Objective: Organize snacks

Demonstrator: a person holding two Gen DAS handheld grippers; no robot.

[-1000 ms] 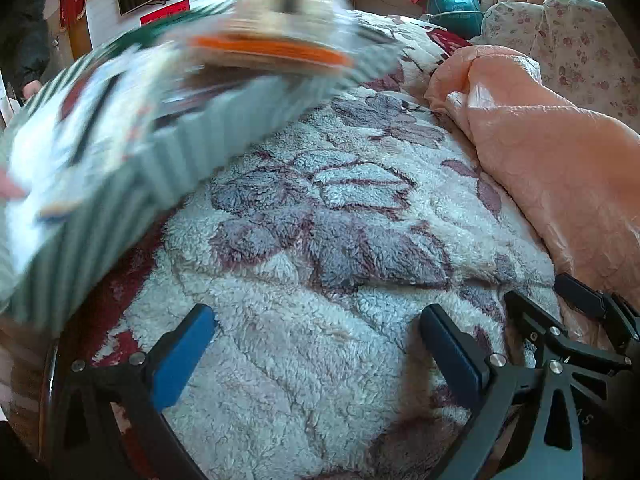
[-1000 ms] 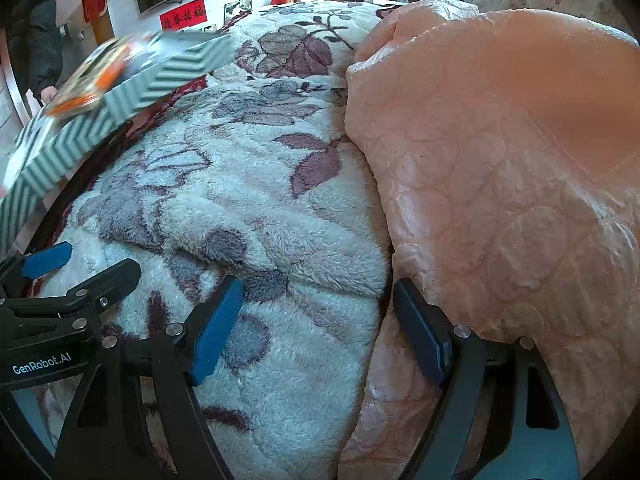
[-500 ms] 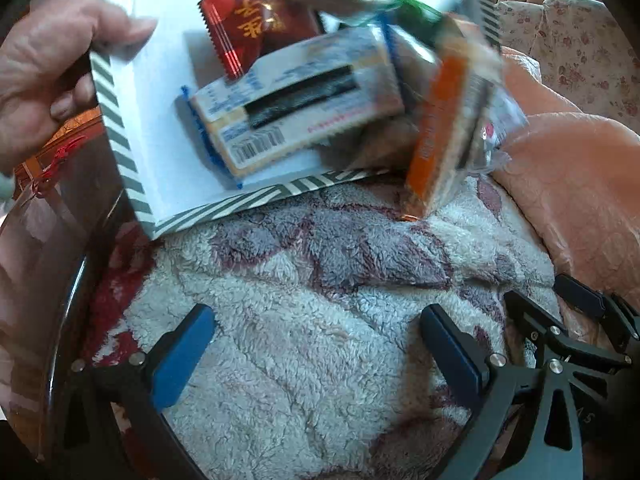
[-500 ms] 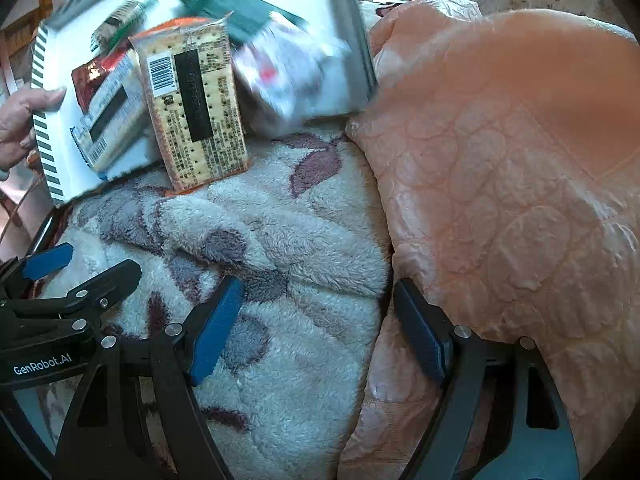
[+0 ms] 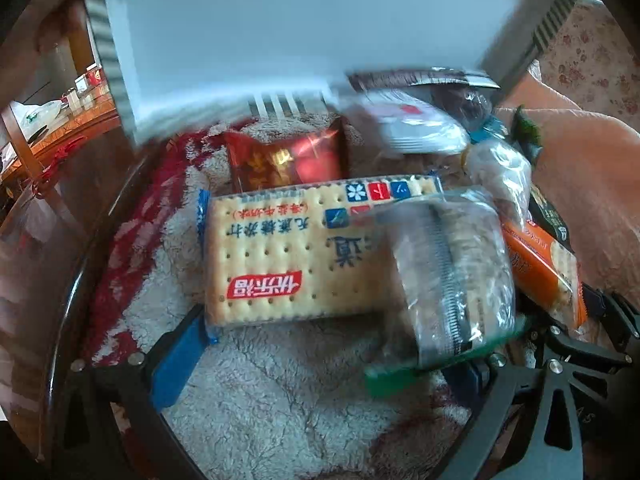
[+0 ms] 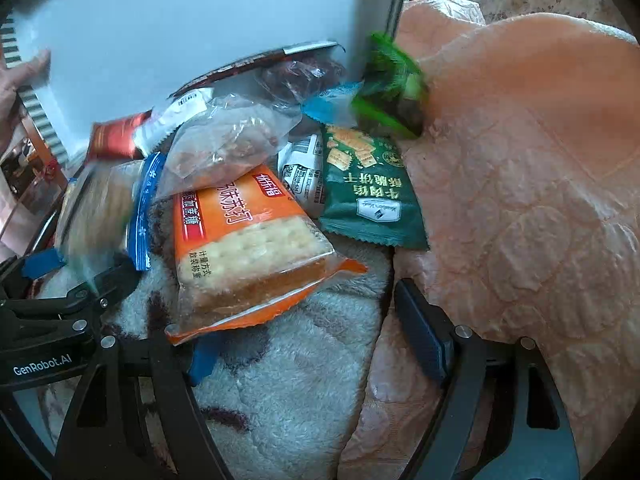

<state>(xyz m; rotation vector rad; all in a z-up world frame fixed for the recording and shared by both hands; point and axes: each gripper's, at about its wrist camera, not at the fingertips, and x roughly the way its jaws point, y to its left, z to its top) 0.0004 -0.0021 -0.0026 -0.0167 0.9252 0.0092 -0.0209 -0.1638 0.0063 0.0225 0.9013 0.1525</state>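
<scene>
The snacks lie in a loose heap on the fleece blanket (image 5: 280,400) of the bed, against the peach quilt (image 6: 540,200). A white box with striped rim (image 5: 304,32) is tilted above the heap, and a hand (image 6: 20,80) grips its edge in the right wrist view. Motion blur on several packets suggests the heap is not yet at rest.

The left tongs (image 5: 324,364) are released and empty; the clear cracker pack (image 5: 452,272) lies across the right finger. The right tongs (image 6: 316,344) are likewise spread wide and grasp nothing; the tail of the orange cracker pack (image 6: 248,248) overlaps the left finger.

Recommended procedure for the step in hand, which is judged to be the first pick from the heap:

1. Wait until the packets settle and the box clears the work area.
2. Select a top, unobstructed packet. The orange cracker pack and the green biscuit packet (image 6: 368,192) suit the right tongs; the large soda cracker pack (image 5: 296,248) suits the left.
3. Close across the narrow width of the packet, on the sealed end where possible, since crackers probably crush under pressure.
4. Lift straight up to avoid dragging neighbouring packets such as the red foil packet (image 5: 288,156).
</scene>
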